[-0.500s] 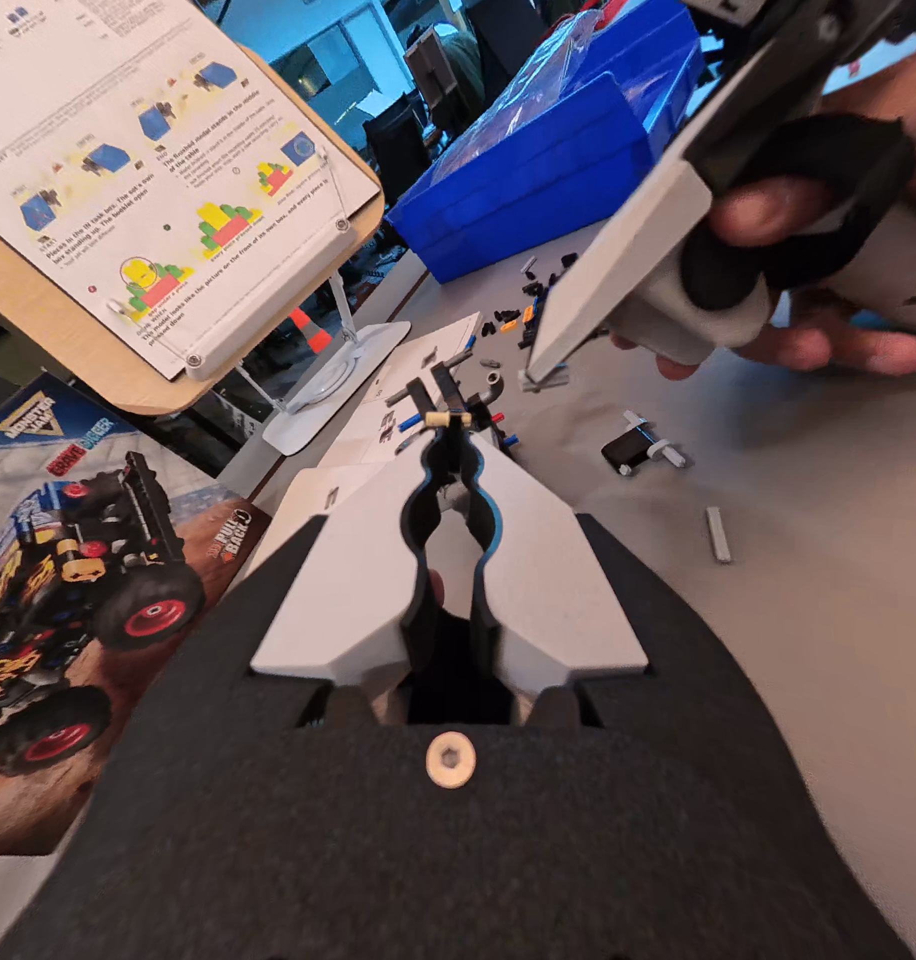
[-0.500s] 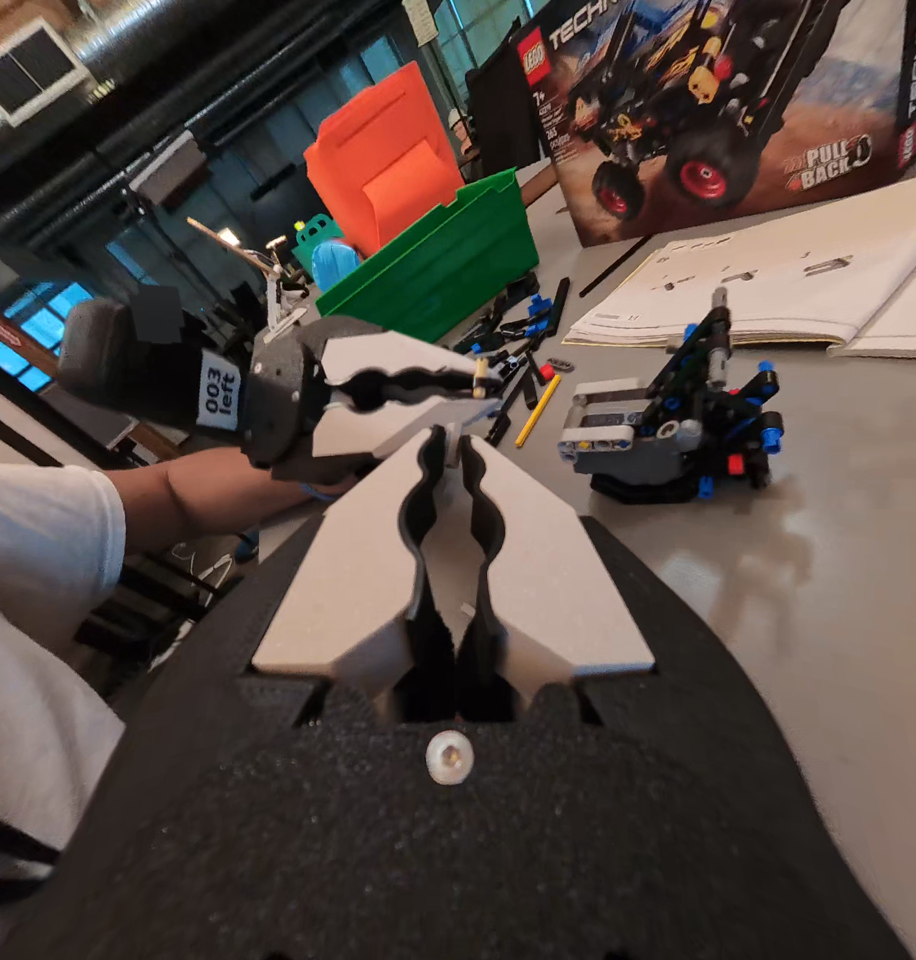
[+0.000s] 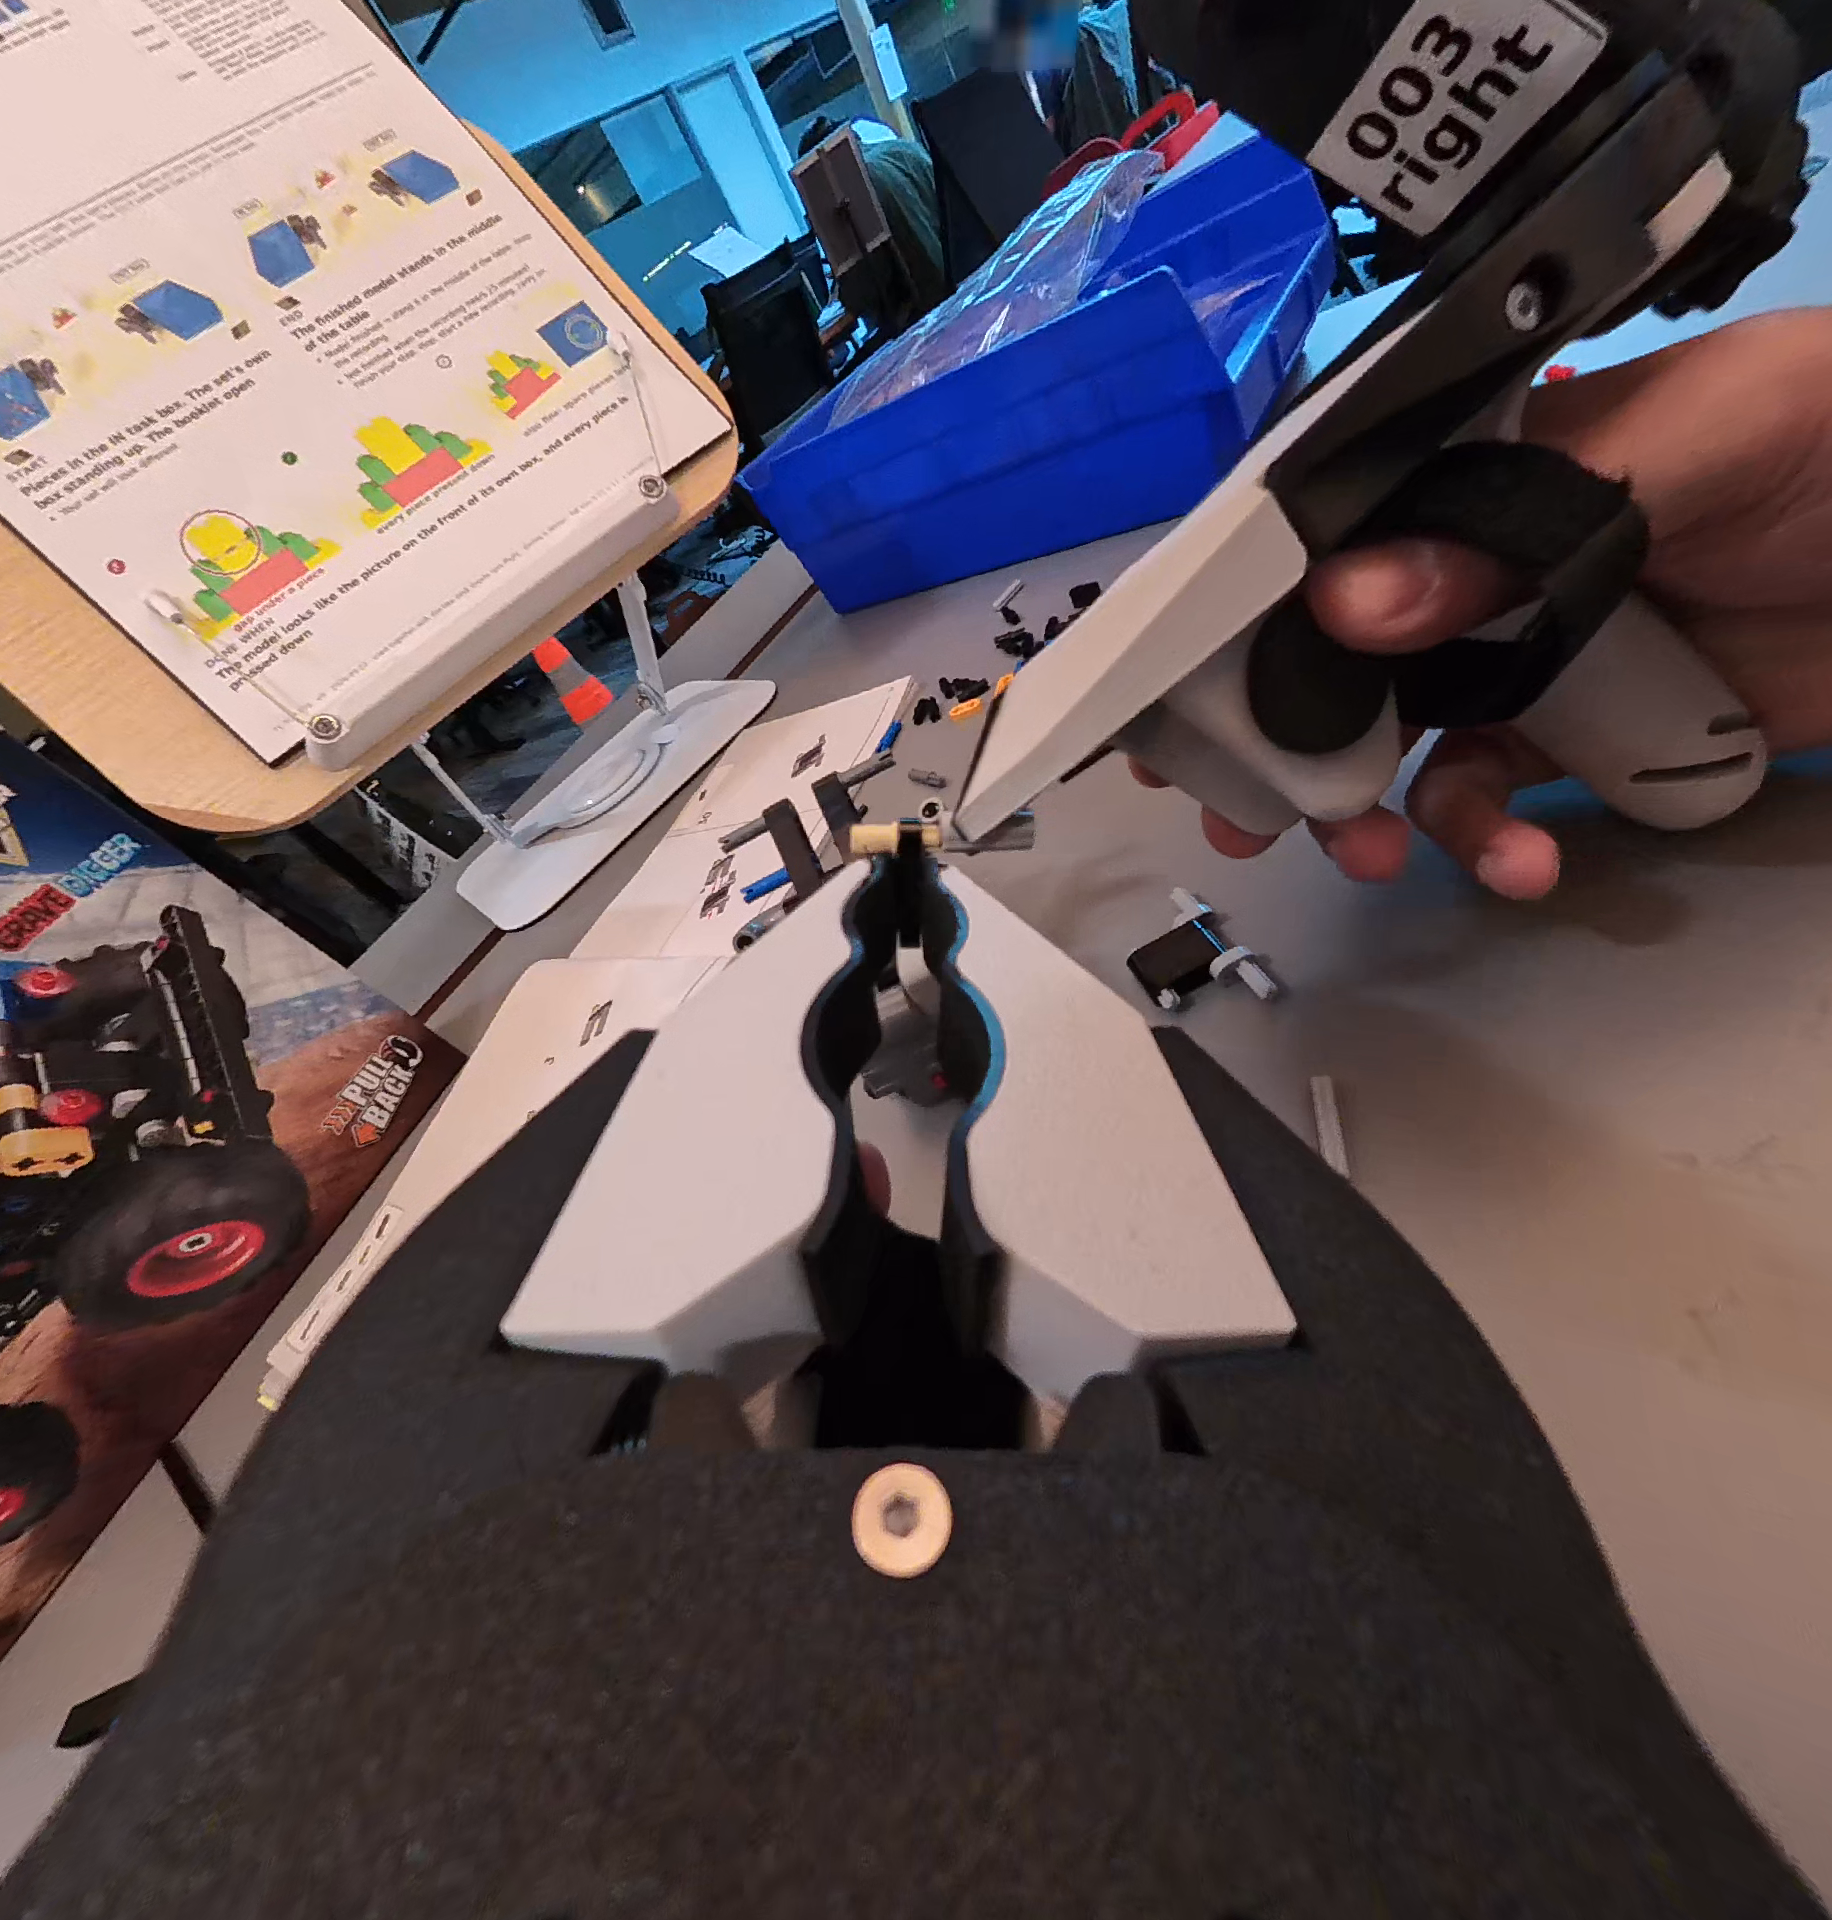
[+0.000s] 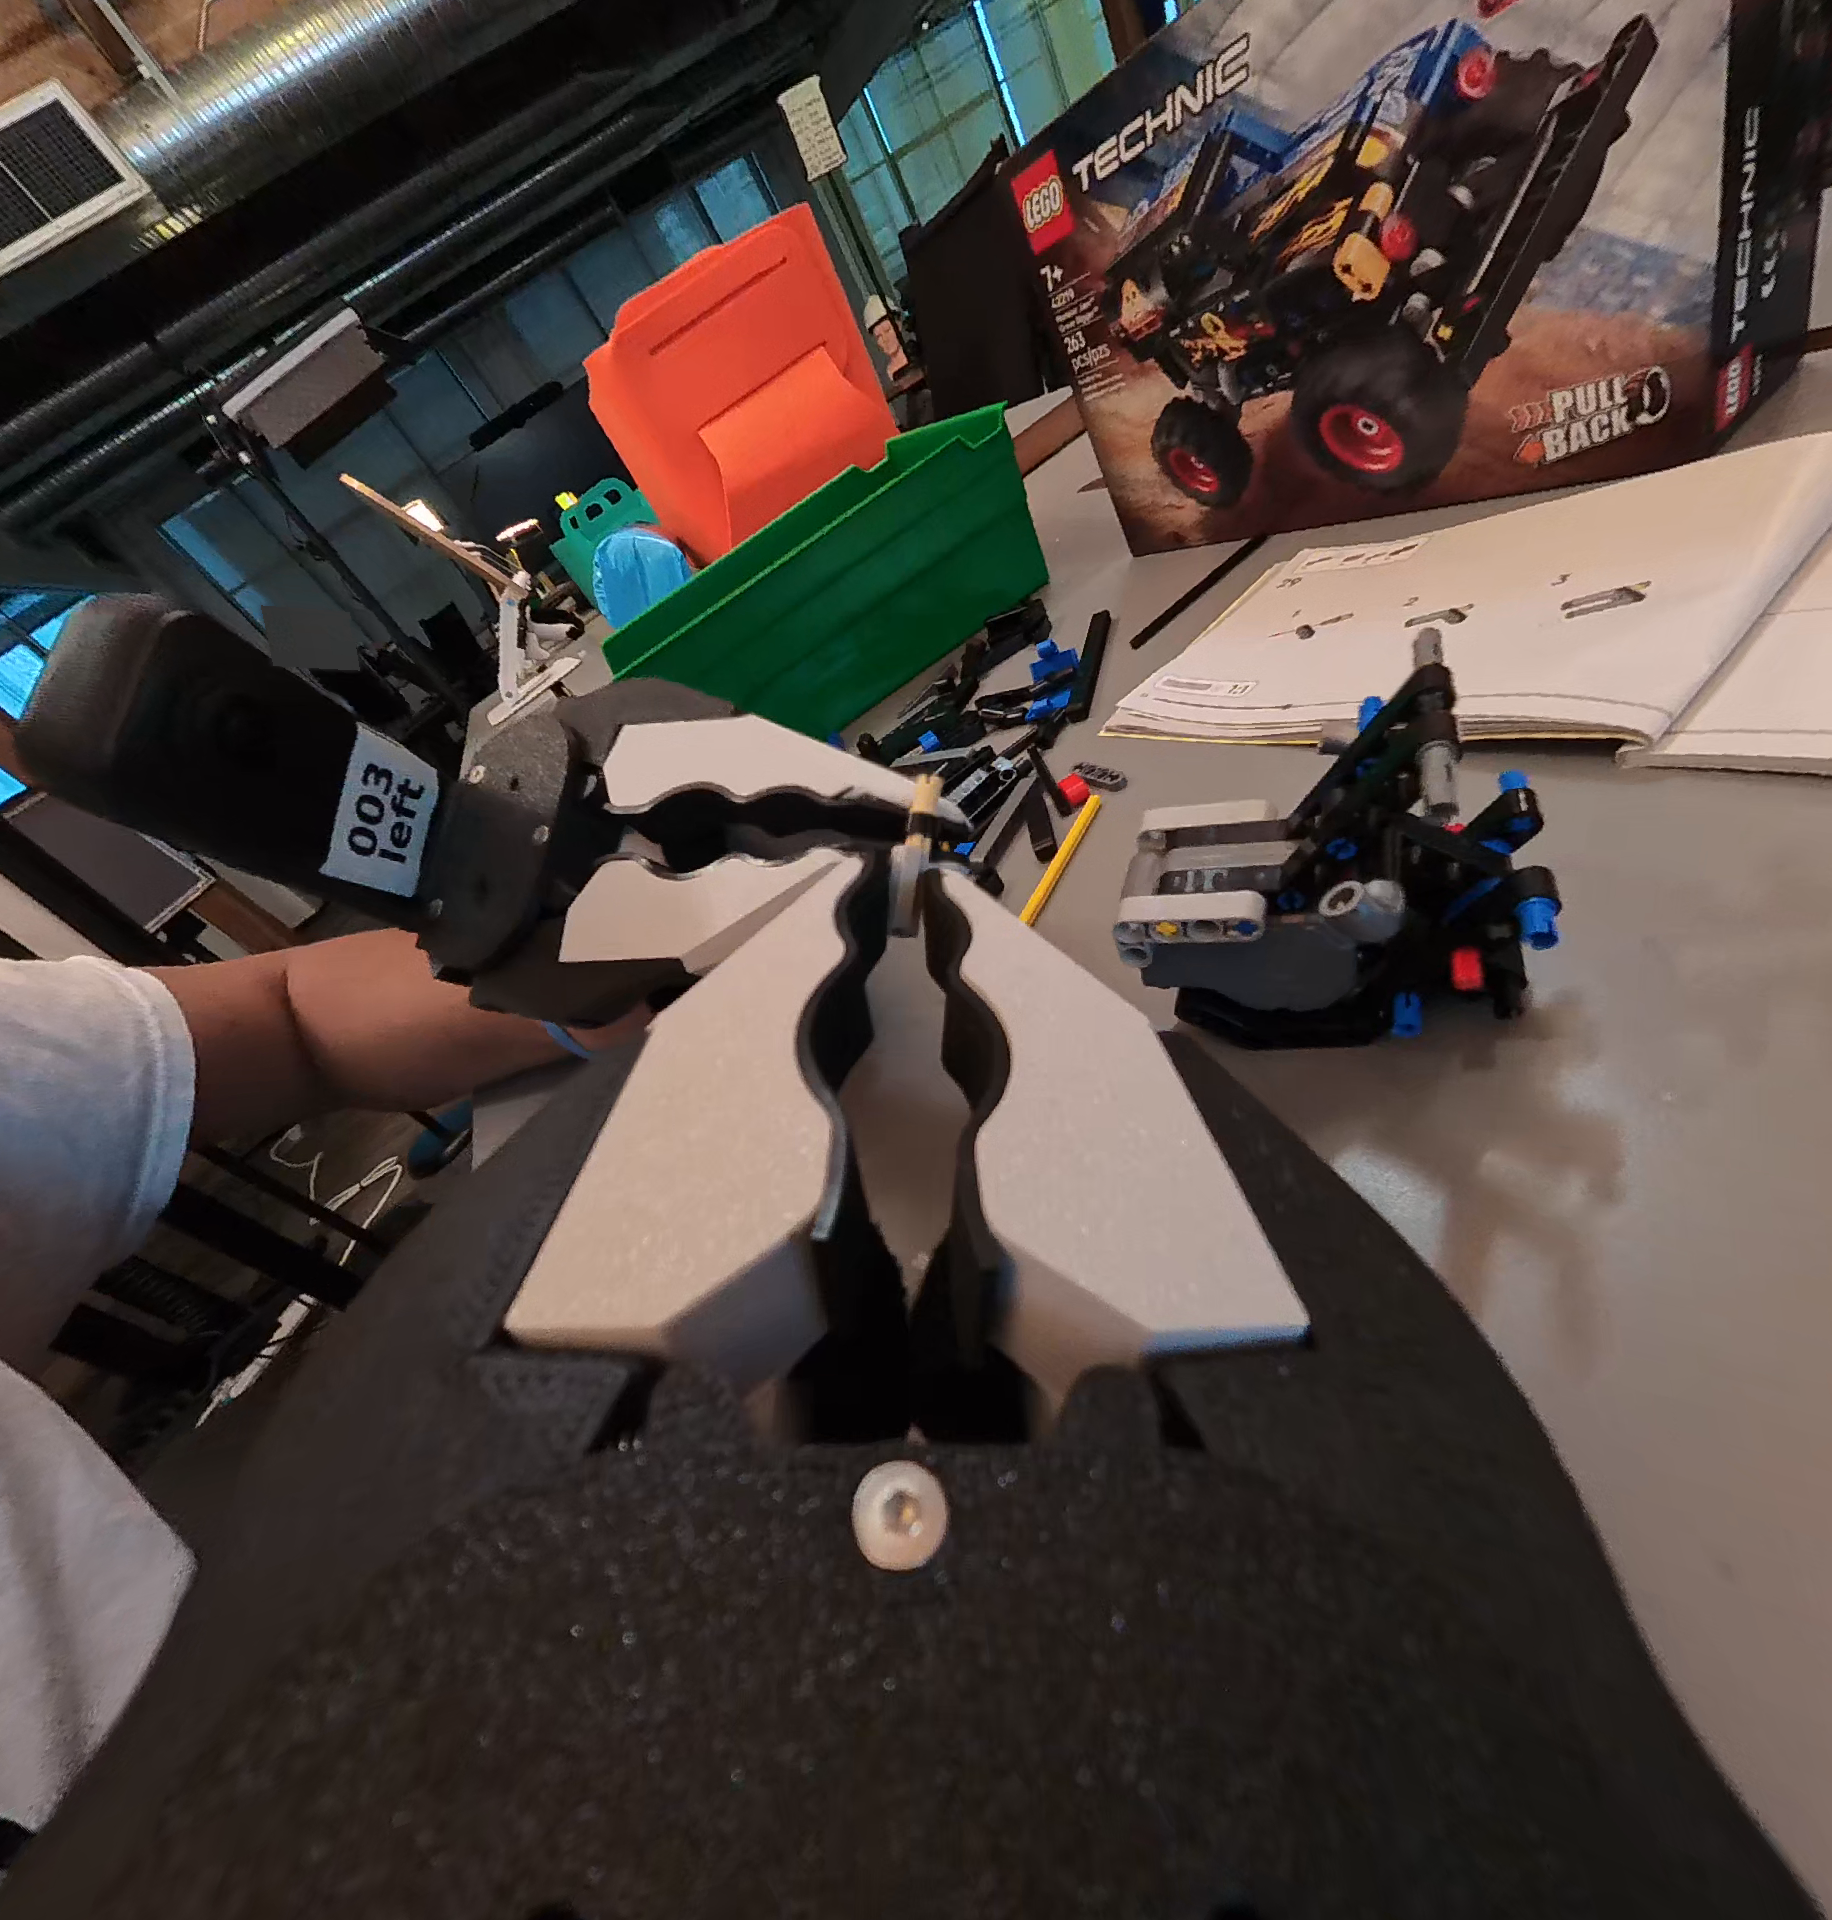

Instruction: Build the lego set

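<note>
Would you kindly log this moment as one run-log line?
left gripper: shut on small tan pin | right gripper: shut on small grey piece | tips meeting above table | partly built grey-and-black chassis: resting untouched

Matt grey table (image 4: 1670,1195); glossy cardboard box (image 4: 1411,260); paper booklet (image 4: 1618,644).

Lego box (image 3: 112,1091) was cut by the left edge in left wrist view — only part of the truck art showed. Instruction sheet (image 3: 268,343) on its stand ran off the top-left corner. Loose pieces (image 3: 1016,644) by the blue bin (image 3: 1047,457) were too small to tell apart. In right wrist view the open booklet (image 4: 1577,634) was clipped at the right edge — its page drawings too small to make out.
</note>
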Tool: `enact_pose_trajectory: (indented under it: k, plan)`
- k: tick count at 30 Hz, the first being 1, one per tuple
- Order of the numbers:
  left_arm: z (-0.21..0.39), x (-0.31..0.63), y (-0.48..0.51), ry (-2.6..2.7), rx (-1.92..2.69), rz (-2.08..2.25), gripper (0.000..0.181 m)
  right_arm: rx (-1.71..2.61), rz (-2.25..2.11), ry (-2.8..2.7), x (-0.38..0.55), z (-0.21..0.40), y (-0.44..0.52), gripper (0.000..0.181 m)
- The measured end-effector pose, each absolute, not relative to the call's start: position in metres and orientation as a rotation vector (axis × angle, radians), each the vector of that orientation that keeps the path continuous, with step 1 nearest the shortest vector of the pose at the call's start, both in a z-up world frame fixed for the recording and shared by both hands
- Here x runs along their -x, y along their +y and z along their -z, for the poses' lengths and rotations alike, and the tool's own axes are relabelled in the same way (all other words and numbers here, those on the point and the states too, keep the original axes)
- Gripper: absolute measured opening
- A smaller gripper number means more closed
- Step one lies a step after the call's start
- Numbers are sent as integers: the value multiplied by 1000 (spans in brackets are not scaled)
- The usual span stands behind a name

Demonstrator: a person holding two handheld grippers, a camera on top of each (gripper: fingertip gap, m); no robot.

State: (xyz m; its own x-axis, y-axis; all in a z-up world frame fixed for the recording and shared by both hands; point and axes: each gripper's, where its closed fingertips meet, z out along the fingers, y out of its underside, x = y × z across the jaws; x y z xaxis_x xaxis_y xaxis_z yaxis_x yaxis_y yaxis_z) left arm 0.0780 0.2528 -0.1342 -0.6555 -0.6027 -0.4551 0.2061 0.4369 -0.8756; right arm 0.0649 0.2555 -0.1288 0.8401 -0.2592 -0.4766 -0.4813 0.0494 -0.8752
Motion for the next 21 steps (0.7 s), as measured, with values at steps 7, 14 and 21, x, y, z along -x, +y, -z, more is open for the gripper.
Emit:
enact_pose_trajectory:
  k: [7,14,21]
  plan:
    - [134,-77,252,1898,335,1291,1,1548,-153,601,-66,129,255,6]
    - [130,-78,253,1847,297,1219,2,1538,-126,580,-66,127,256,6]
    - [116,-70,253,1744,182,1166,2,1534,37,454,-59,114,255,6]
